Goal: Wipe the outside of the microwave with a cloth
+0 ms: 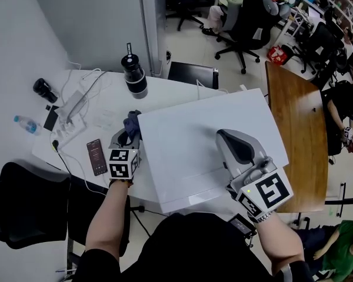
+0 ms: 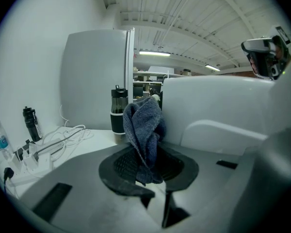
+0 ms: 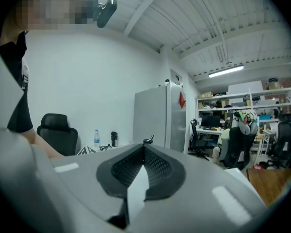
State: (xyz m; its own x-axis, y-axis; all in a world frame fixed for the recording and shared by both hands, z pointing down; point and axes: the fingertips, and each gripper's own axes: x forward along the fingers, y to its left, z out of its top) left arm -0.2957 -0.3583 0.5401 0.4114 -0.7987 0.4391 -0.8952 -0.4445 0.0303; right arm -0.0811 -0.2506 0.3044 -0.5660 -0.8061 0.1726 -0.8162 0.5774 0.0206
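The white microwave (image 1: 212,140) fills the middle of the head view, seen from above. My left gripper (image 1: 129,135) is at its left side, shut on a blue-grey cloth (image 1: 131,122). In the left gripper view the cloth (image 2: 144,130) stands bunched up between the pads, next to the microwave's white wall (image 2: 218,106). My right gripper (image 1: 223,135) rests over the microwave's top near its right front. It is shut, with nothing between its pads (image 3: 157,166).
On the white table left of the microwave are a black tumbler (image 1: 133,75), a phone (image 1: 96,156), a power strip with cables (image 1: 70,116) and a water bottle (image 1: 26,124). A black chair (image 1: 23,204) is at the lower left. A wooden table (image 1: 294,134) is on the right.
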